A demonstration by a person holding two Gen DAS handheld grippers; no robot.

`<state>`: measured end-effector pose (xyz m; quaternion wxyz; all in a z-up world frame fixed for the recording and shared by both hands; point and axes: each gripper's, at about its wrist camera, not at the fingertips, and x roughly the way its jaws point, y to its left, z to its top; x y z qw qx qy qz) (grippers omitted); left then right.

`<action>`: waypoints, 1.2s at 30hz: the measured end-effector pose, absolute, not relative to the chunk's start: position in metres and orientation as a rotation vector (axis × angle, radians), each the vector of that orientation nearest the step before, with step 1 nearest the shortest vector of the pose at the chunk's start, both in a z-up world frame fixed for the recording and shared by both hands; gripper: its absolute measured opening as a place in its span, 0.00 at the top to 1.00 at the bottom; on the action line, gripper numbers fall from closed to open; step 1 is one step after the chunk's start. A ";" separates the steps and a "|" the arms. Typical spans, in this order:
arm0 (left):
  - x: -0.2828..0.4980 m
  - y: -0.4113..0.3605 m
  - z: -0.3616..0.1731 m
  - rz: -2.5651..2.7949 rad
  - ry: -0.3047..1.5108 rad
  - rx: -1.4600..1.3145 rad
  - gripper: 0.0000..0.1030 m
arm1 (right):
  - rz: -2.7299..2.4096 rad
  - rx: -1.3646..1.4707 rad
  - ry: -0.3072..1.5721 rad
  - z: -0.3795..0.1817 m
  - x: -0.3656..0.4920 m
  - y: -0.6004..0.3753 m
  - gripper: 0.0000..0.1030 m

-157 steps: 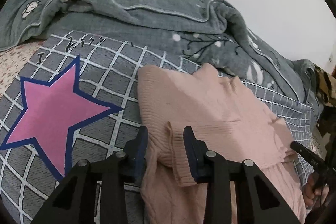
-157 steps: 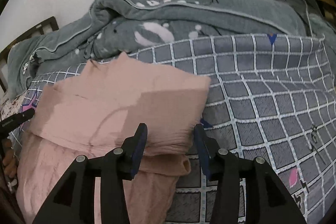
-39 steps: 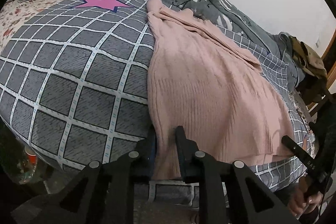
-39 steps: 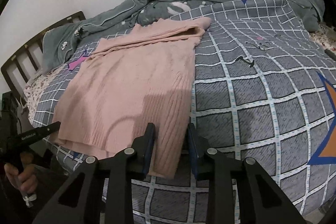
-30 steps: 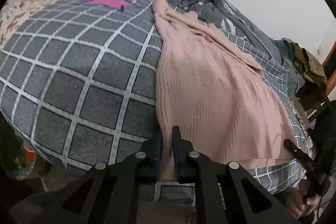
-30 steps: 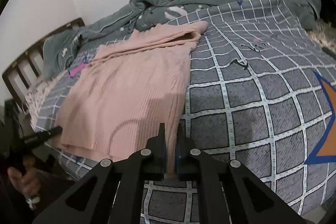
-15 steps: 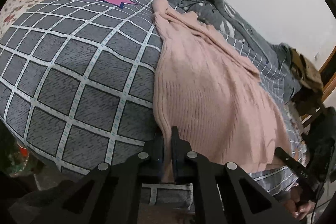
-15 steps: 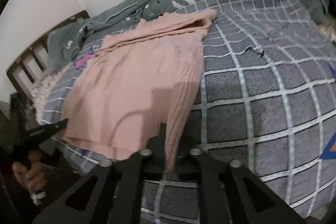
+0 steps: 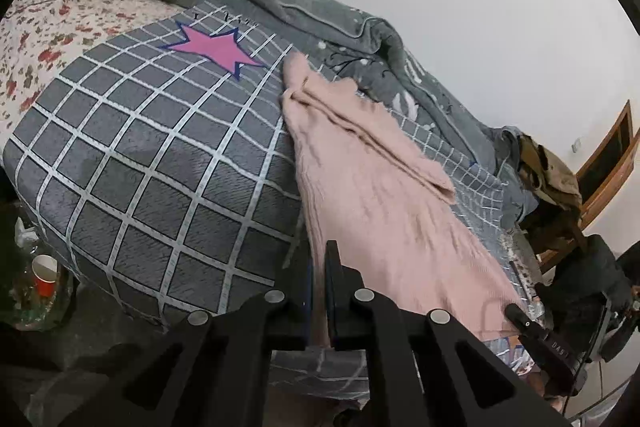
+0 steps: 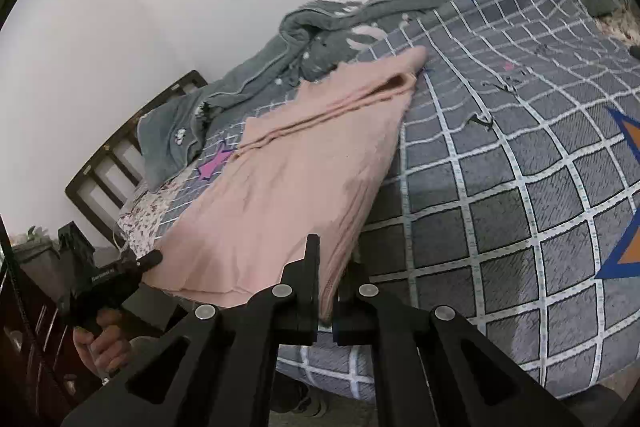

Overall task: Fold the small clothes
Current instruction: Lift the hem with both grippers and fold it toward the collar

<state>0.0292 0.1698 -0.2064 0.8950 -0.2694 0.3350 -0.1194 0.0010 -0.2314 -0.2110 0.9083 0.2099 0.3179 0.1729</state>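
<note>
A pink knit sweater point(image 9: 372, 183) lies stretched out on the grey checked bedspread point(image 9: 160, 163), its sleeves folded across the far end. My left gripper point(image 9: 320, 267) is shut on the sweater's near left hem corner. My right gripper point(image 10: 330, 267) is shut on the near right hem corner of the sweater point(image 10: 288, 187). The hem is lifted off the bed's near edge and pulled taut between both grippers. The left gripper also shows in the right wrist view point(image 10: 148, 261), held by a hand.
A crumpled grey-green quilt point(image 9: 304, 15) lies along the far side by the wall. A wooden headboard point(image 10: 132, 143) stands at the bed's end. A red cup point(image 9: 44, 275) sits on the floor. Dark clothes hang on a chair point(image 9: 548, 179).
Both grippers have closed on the sweater's hem corners and lifted them up and back from the bed edge, pulling the sweater taut.
</note>
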 end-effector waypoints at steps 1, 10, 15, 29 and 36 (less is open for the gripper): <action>0.026 0.170 -0.204 -0.249 0.689 -0.552 0.94 | 0.361 0.424 0.648 -0.207 -0.004 -0.230 0.96; 0.002 0.180 -0.179 -0.280 0.660 -0.585 0.94 | 0.381 0.459 0.626 -0.184 -0.034 -0.242 0.96; -0.003 0.180 -0.161 -0.271 0.640 -0.601 0.94 | 0.380 0.461 0.590 -0.160 -0.048 -0.241 0.96; 0.034 0.169 -0.116 -0.226 0.623 -0.593 0.94 | 0.375 0.569 0.577 -0.126 -0.023 -0.249 0.96; 0.078 0.178 -0.109 -0.172 0.591 -0.615 0.94 | 0.368 0.595 0.558 -0.101 0.022 -0.252 0.96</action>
